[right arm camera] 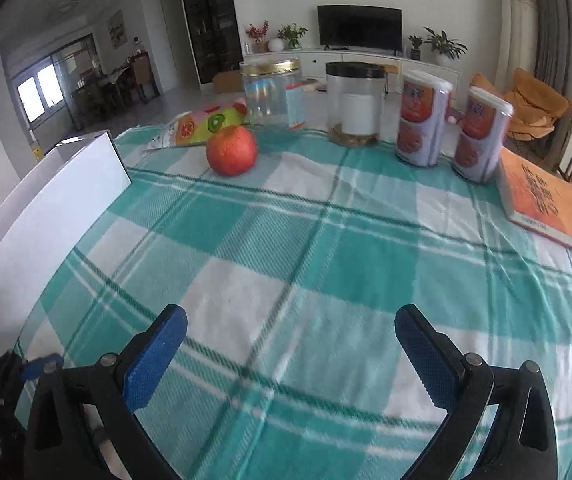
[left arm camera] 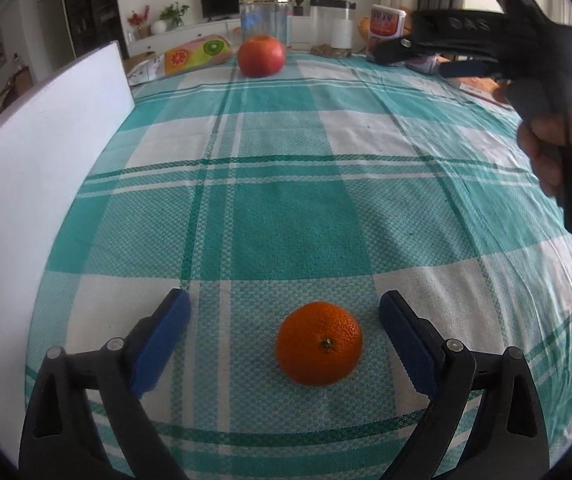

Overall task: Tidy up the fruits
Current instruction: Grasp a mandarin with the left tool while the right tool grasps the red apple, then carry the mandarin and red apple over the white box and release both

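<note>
Orange mandarin (left arm camera: 319, 344) on the cloth between the wide-spread, untouching left tongs (left arm camera: 286, 320); right tongs (right arm camera: 292, 330) wide, empty

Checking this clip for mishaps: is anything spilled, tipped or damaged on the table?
Nothing stands out. The orange sits whole on the checked cloth between the open left gripper's pads, the apple rests upright farther back, and the jars stand upright.

Daylight everywhere, soft and pretty even. The left wrist view blows out at its right edge, and the orange (left arm camera: 319, 344) drops only a faint shadow. The right wrist view is smeared with motion blur, worst on the checked tablecloth (right arm camera: 326, 264). Both views bend hard and go black in the corners.
</note>
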{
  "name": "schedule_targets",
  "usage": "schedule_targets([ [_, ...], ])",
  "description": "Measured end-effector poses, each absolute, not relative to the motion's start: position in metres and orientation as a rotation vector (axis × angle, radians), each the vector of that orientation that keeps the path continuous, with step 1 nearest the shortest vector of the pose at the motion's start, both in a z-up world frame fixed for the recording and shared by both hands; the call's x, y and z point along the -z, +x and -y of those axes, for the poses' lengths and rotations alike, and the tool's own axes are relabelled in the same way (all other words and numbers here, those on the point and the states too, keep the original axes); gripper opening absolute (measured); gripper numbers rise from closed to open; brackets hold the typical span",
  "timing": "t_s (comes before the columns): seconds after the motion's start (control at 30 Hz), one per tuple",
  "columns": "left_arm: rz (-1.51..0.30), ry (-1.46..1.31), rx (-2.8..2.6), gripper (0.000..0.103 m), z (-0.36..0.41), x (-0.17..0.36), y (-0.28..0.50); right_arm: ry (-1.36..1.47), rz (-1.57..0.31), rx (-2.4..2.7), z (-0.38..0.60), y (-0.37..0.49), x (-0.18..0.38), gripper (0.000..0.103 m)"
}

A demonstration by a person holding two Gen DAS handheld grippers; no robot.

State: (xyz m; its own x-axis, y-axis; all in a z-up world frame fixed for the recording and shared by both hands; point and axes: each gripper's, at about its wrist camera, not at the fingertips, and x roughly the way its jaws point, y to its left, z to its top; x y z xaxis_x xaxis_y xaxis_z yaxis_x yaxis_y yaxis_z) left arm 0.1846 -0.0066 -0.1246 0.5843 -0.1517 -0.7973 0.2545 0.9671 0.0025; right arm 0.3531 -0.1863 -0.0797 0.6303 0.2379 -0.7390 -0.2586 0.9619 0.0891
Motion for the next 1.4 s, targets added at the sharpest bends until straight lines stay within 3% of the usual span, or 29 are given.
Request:
schedule_targets([
  [0.3, -0.919, 0.118, 0.238, 0.098, 0.006, 0.124, 0.186, -0.157, -0.916, -0.295, 0.079, 0.506, 0.11, 0.102],
  [0.33, -0.919, 0.118, 0.238, 0.098, 0.006, 0.125, 0.186, -0.142, -0.921, -0.298, 0.077, 0.513, 0.111, 0.091],
  [0.37, -0.919, 0.118, 0.238, 0.098, 0.006, 0.125, 0.186, -0.141, -0.933, -0.282, 0.077, 0.517, 0.113, 0.067],
  [0.4, -0.919, 0.117, 0.238, 0.098, 0.006, 0.125, 0.186, -0.126, -0.938, -0.29, 0.078, 0.517, 0.113, 0.067],
  [0.57, -0.919, 0.116, 0.239, 0.098, 0.007, 0.124, 0.185, 0.008, -0.98, -0.343, 0.116, 0.477, 0.107, 0.066],
  [0.8, -0.919, 0.066, 0.328, 0.096, 0.001, 0.12, 0.179, 0.13, -1.047, -0.439, 0.201, 0.327, 0.095, 0.066],
  [0.83, -0.925, 0.079, 0.337, 0.093, 0.002, 0.119, 0.176, 0.143, -1.052, -0.439, 0.213, 0.305, 0.095, 0.066],
  [0.9, -0.924, 0.133, 0.35, 0.071, 0.01, 0.116, 0.168, 0.184, -1.051, -0.433, 0.234, 0.265, 0.095, 0.066],
  [0.97, -0.916, 0.179, 0.369, 0.039, 0.02, 0.115, 0.162, 0.242, -1.054, -0.419, 0.253, 0.234, 0.099, 0.066],
  [1.0, -0.913, 0.186, 0.373, 0.033, 0.023, 0.113, 0.162, 0.271, -1.061, -0.406, 0.261, 0.224, 0.102, 0.066],
  [1.2, -0.898, -0.01, 0.369, 0.032, -0.009, 0.064, 0.149, 0.316, -1.08, -0.412, 0.248, 0.203, 0.1, 0.066],
  [1.4, -0.82, -0.176, 0.199, 0.033, -0.126, -0.031, 0.15, 0.227, -0.966, -0.648, 0.119, 0.226, 0.03, 0.066],
])
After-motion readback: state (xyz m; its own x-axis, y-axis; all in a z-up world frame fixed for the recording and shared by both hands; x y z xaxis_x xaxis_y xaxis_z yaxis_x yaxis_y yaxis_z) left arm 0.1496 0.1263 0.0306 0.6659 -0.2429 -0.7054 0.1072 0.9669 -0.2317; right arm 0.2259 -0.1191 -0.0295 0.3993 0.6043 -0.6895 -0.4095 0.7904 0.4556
